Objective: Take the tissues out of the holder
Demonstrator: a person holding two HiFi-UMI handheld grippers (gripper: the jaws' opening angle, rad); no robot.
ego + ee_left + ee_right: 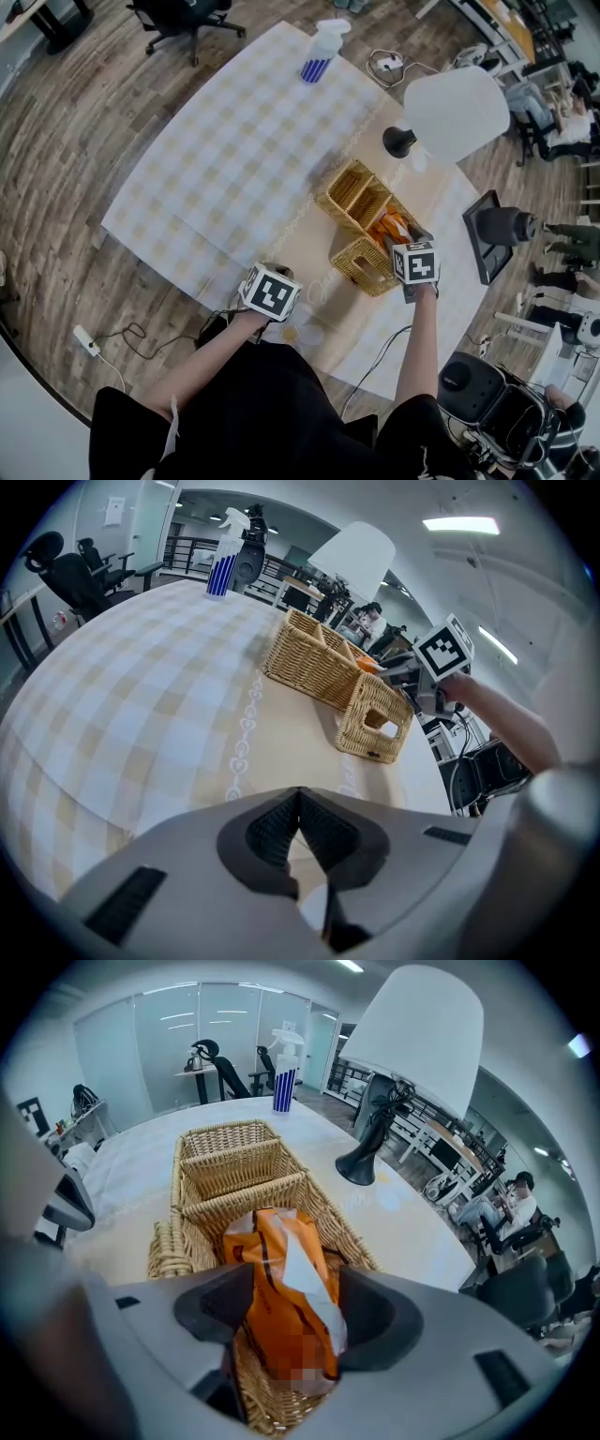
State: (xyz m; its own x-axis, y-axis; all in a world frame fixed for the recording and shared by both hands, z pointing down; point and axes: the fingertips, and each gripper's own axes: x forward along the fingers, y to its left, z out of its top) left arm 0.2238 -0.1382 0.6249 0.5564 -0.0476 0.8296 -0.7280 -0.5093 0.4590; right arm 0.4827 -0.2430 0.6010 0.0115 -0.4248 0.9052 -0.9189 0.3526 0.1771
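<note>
A wicker holder with several compartments stands on the checked tablecloth. An orange tissue pack lies in its near compartment. In the right gripper view the pack fills the gap between the jaws of my right gripper, which press on both its sides; the pack still rests inside the holder. My left gripper hovers low over the table, to the left of the holder and apart from it. Its jaws are shut with nothing between them. From the left gripper view I see the holder and the right gripper beyond.
A white-shaded lamp on a black base stands just behind the holder. A spray bottle sits at the table's far edge. Cables lie on the floor at the left, and office chairs stand around.
</note>
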